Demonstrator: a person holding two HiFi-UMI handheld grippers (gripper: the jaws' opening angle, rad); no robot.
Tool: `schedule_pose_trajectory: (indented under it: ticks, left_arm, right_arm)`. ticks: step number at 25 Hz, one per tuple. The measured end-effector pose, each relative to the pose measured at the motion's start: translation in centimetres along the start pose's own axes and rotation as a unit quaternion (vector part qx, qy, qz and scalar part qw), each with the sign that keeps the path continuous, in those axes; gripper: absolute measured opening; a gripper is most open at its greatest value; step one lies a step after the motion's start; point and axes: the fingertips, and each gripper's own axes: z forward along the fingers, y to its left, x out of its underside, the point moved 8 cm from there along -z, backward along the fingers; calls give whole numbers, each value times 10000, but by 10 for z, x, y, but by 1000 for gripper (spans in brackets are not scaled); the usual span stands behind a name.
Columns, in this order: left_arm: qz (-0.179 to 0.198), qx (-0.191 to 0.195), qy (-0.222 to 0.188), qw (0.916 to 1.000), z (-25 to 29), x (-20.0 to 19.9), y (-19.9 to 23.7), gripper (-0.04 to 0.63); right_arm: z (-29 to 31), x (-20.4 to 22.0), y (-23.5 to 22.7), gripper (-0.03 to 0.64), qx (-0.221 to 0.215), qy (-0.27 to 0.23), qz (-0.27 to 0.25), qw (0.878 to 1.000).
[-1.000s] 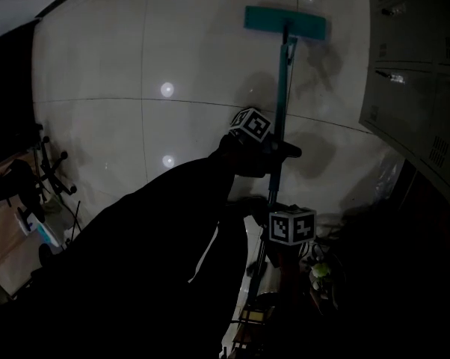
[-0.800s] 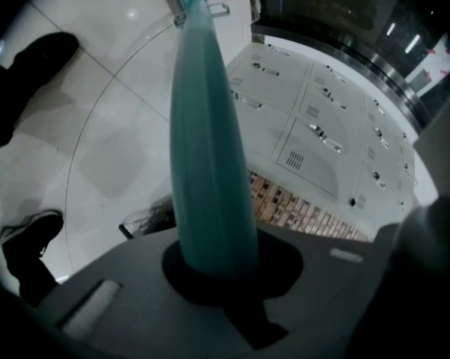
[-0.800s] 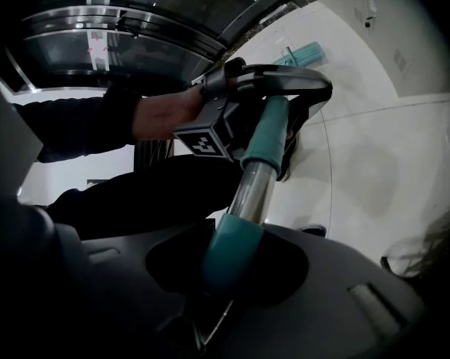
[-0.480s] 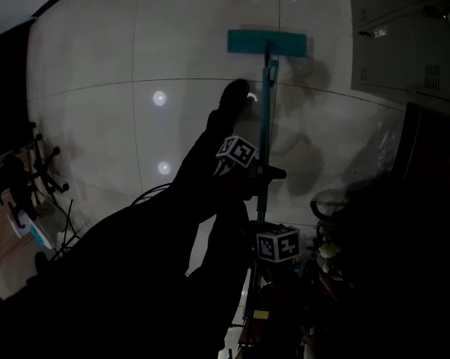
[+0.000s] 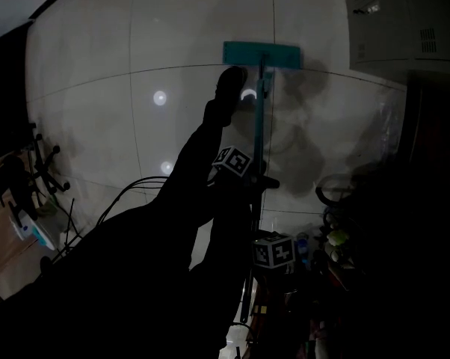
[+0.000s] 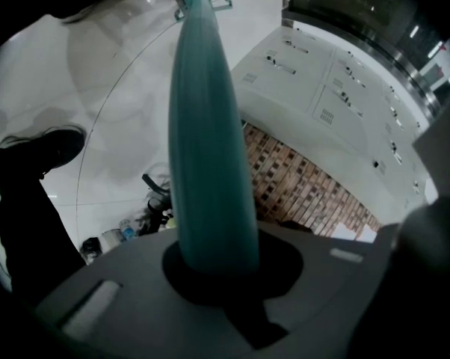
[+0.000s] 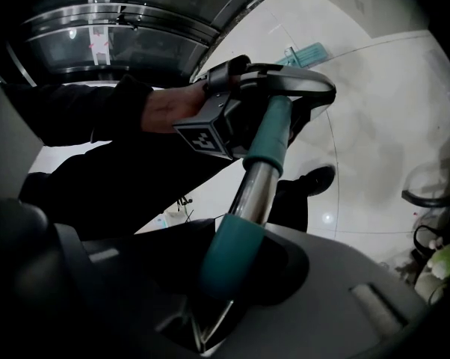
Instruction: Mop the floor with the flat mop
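Note:
The flat mop's teal head [image 5: 262, 54] lies flat on the white tiled floor [image 5: 90, 73] at the top centre of the head view. Its teal handle [image 5: 259, 133] runs down towards me. My left gripper [image 5: 253, 179] is shut on the mop handle about halfway up; in the left gripper view the teal pole [image 6: 208, 140] rises from between the jaws. Lower down, my right gripper [image 5: 249, 275] is shut on the handle's teal end grip [image 7: 232, 253], and the metal section [image 7: 253, 189] leads up to the left gripper [image 7: 273, 99]. A dark shoe [image 5: 226, 88] steps beside the pole.
Grey lockers [image 5: 404, 21] line the upper right. Bottles and clutter [image 5: 333, 245] sit at the lower right by a dark curved object. Cables [image 5: 131, 189] and a stand [image 5: 38, 170] lie at the left. A brick-patterned wall [image 6: 315, 193] shows under the lockers.
The mop head has slid slightly left and up in the view. Both grippers have moved lower and left with the handle. My leg and shoe have swung forward beside the pole.

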Motion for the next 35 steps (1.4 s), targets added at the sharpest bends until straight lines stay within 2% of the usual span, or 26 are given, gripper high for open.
schedule_pose_trajectory:
  ticks: [6,13,18,24,30,35]
  left_arm:
    - [-77,20,-65,9999,-9,-16,-3,21]
    - [-86,113,-48,9999,-39,-75,-38,21]
    - [-122,123,-92,9998,-66,-135,-79,21]
    - [-69,201,-115,9997,-107,-231,-135,18]
    - [102,253,-96,9996,-126,-331,-190,18]
    - [316,322,-100,9989,-136,-402,-227,21]
  right_arm:
    - [3,-19,1,114,33,84,10,10000]
    - [-1,-92,16,114,41,74,35,10000]
    - [-12,-169,31,114,-63,77,139,9999]
    - [-18,-280,41,114,18,45,110,9999]
    - [-32,-391,39,112,42,-188,197,9996]
    - [-43,-467,33,112,150,-305,129,9993]
